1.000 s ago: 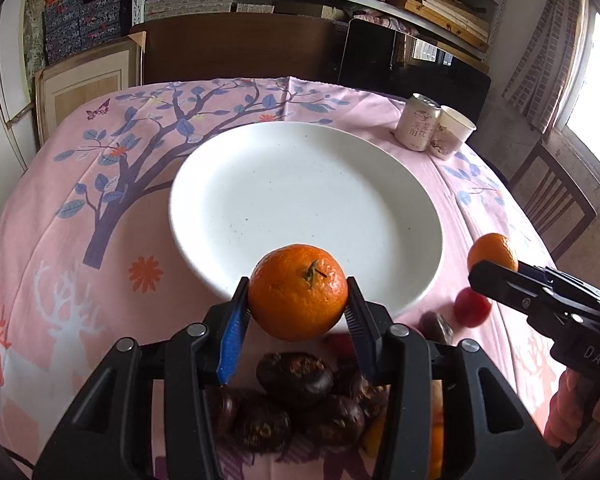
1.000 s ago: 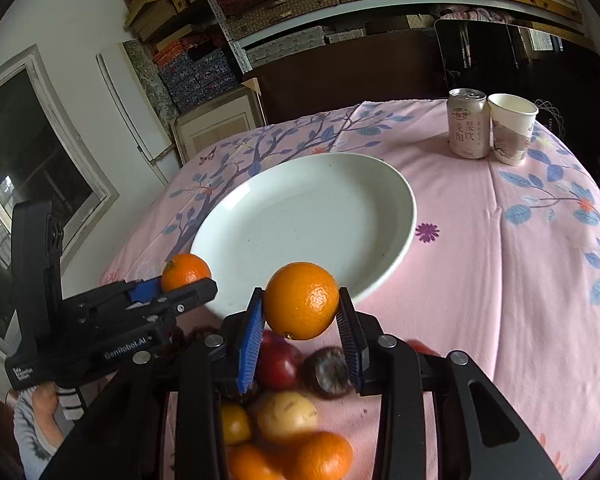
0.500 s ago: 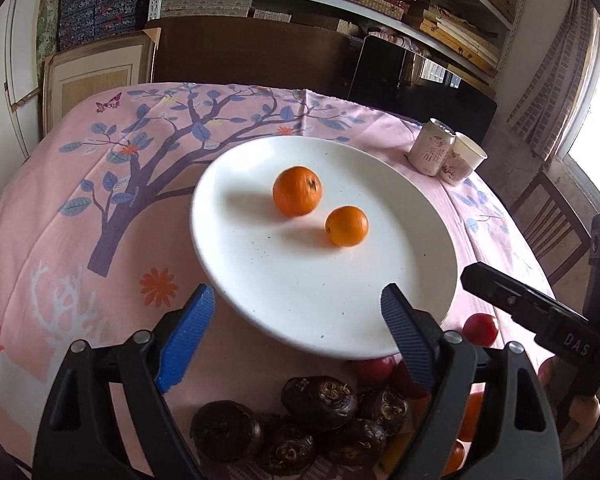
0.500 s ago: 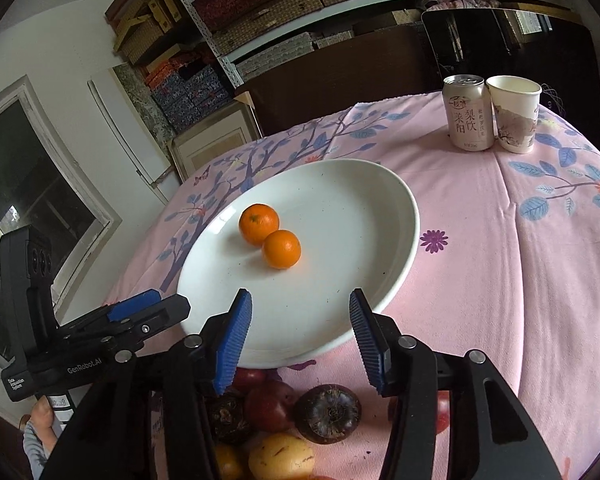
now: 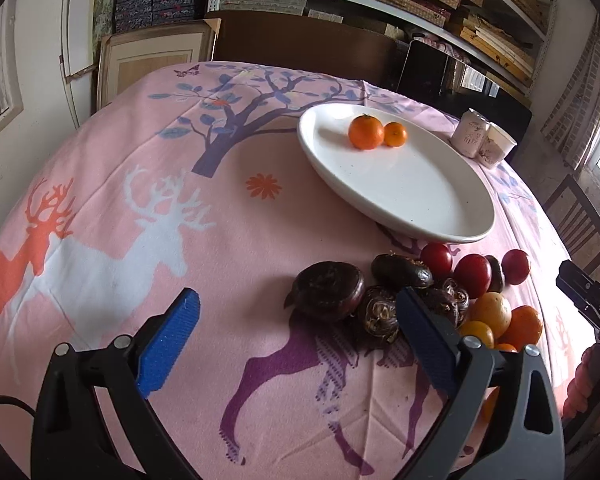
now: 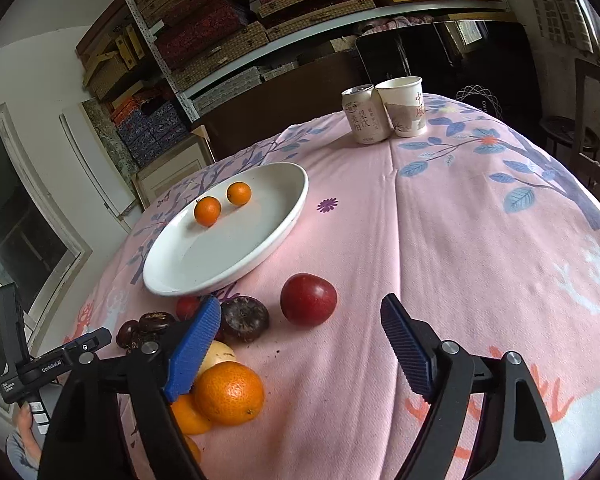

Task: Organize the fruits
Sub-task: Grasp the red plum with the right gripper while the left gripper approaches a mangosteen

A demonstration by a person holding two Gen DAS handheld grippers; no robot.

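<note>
Presently, left wrist view: left gripper [image 5: 298, 334] spread wide, blue pads holding nothing, low over the pink printed tablecloth [image 5: 112, 216]. White plate [image 5: 432, 216] ahead and to the right; two oranges [image 5: 365, 132] sit touching each other at its far side. Near the plate's front rim, a pile on the cloth: dark brown water chestnuts [image 5: 327, 291], red fruits [image 5: 472, 275], yellow and orange fruits [image 5: 516, 322] at the right. Can [image 5: 470, 133] and paper cup [image 5: 496, 147] stand together beyond the plate.

Right wrist view: right gripper [image 6: 298, 334] likewise released, empty. A red plum [image 6: 308, 299] lies alone on the cloth just ahead, between the fingers' line. A large orange [image 6: 229, 394] lies under the left finger, touching a yellowish fruit [image 6: 220, 354]. Plate up left with both oranges.
</note>
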